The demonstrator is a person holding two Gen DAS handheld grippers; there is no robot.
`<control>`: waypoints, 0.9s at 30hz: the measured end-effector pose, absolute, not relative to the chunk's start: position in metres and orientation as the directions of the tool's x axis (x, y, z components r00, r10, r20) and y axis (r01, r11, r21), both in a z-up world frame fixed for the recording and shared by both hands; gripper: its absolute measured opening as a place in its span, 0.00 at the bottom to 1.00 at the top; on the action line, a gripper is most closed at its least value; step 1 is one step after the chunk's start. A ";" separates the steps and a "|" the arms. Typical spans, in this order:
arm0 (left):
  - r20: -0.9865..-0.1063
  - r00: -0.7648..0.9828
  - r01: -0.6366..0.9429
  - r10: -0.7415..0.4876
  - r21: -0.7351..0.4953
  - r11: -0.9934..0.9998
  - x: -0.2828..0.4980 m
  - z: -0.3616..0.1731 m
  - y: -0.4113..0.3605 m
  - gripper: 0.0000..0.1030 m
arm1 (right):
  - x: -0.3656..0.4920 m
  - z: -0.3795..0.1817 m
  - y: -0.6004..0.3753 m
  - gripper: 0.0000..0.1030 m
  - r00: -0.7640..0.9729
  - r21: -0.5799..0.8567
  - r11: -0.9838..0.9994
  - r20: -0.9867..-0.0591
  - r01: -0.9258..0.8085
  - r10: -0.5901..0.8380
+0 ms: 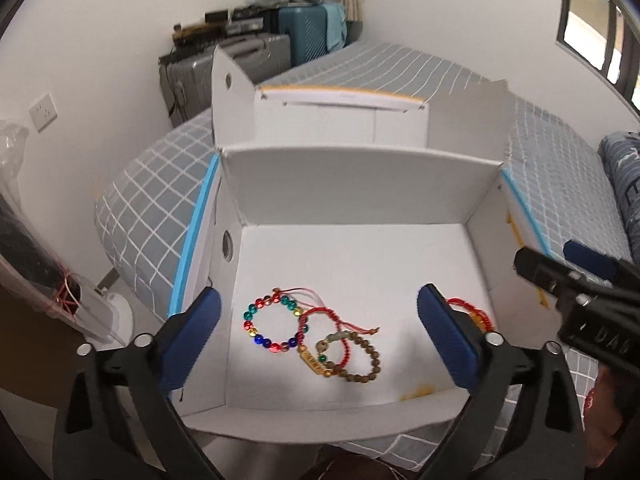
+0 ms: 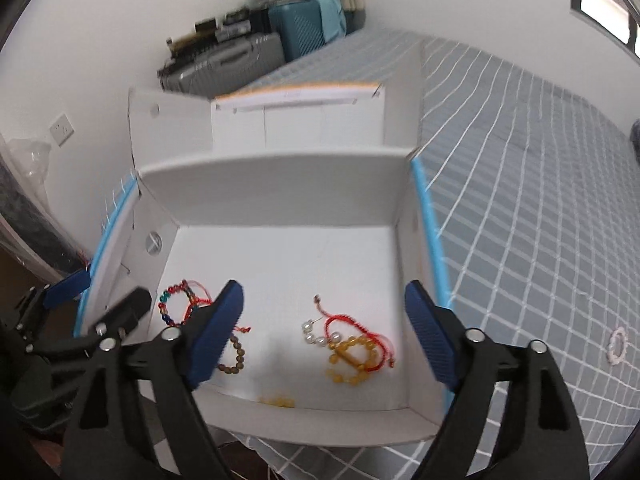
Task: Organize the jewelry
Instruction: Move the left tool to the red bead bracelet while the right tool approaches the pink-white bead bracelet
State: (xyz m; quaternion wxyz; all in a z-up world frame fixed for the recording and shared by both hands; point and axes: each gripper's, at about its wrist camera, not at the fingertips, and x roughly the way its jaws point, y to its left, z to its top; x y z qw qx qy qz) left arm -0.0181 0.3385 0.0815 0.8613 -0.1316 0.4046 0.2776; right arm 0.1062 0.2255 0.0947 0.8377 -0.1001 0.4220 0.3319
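We see a white box (image 1: 352,184) on the bed (image 2: 520,200), jewelry lying flat on its floor. Left: a ring of coloured beads (image 1: 272,324), a red cord (image 1: 324,324) with a gold tag (image 1: 312,360) angled down-right, and a brown bead loop (image 1: 360,360). Right: pearls (image 2: 316,334), amber beads (image 2: 352,360) and another red cord (image 2: 360,328). Our left tool (image 1: 320,332) and right tool (image 2: 324,336) both gape open above them, gripping nothing.

Only the raised letters "UAG" can be read, on the black plastic body of the right gripper (image 1: 538,266) at right.
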 end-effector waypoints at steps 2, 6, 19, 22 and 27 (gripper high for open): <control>-0.767 0.534 -0.564 0.355 -0.010 0.826 -0.017 0.086 0.328 0.94 | 0.110 0.104 0.211 0.83 0.448 0.104 0.772 -0.763 -0.627 0.466; -0.760 0.555 -0.534 0.338 -0.014 0.845 -0.009 0.090 0.304 0.94 | 0.121 0.114 0.179 0.88 0.488 0.082 0.801 -0.755 -0.593 0.438; -0.786 0.592 -0.310 0.177 -0.020 0.950 0.048 0.071 0.174 0.94 | 0.198 0.085 0.012 0.93 0.565 0.007 0.931 -0.793 -0.364 0.227; -0.795 0.590 -0.256 0.142 -0.017 0.967 0.061 0.062 0.139 0.94 | 0.219 0.070 -0.026 0.93 0.561 0.002 0.953 -0.808 -0.304 0.180; -0.816 0.572 -0.160 0.082 -0.013 0.987 0.079 0.046 0.084 0.94 | 0.243 0.044 -0.071 0.93 0.543 0.002 0.972 -0.829 -0.234 0.133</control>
